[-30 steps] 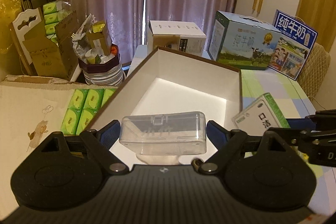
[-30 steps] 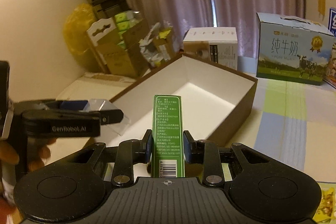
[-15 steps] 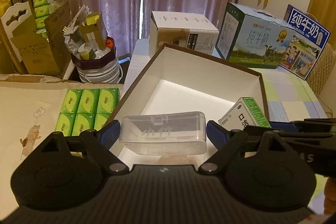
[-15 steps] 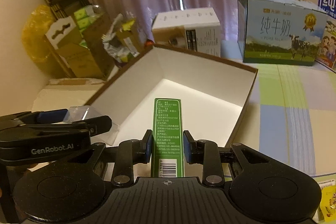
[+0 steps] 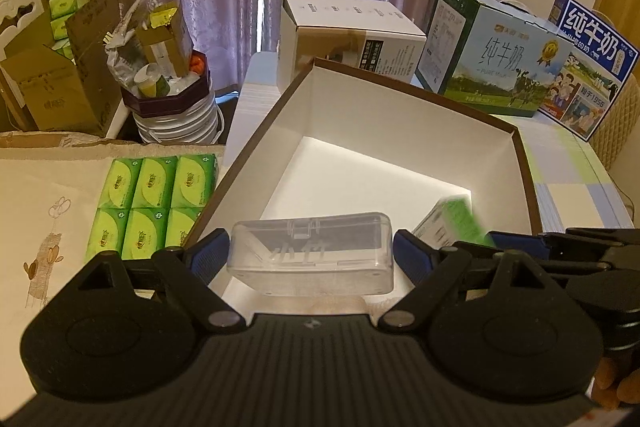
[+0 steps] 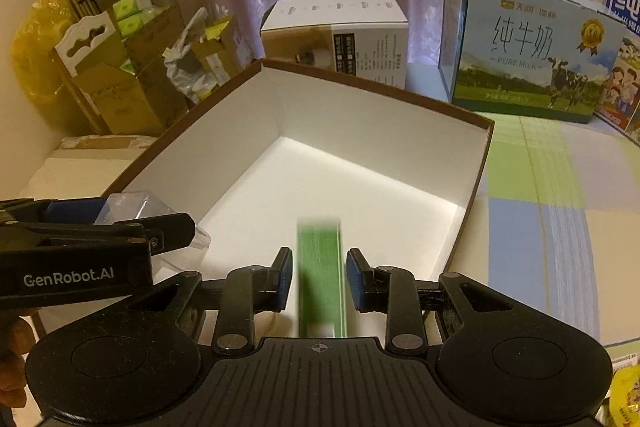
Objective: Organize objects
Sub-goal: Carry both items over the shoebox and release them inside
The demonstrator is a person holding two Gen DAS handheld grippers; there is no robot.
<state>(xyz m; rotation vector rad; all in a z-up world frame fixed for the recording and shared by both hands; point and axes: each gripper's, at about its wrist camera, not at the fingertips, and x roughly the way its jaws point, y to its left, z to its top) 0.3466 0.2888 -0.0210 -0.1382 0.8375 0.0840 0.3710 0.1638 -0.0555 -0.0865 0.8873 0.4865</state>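
Left hand-held gripper (image 5: 311,254) clamps a clear case (image 5: 310,253); right hand-held gripper (image 6: 319,279) stands apart around a blurred green carton (image 6: 320,275)

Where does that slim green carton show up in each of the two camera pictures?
Left wrist view: the green carton pokes in at lower right, blurred, over the big open box's floor, beyond the right gripper.
Right wrist view: it stands bottom centre, blurred, between the blue pads of that gripper.
Shared landmark: the brown-rimmed open box with the white interior.
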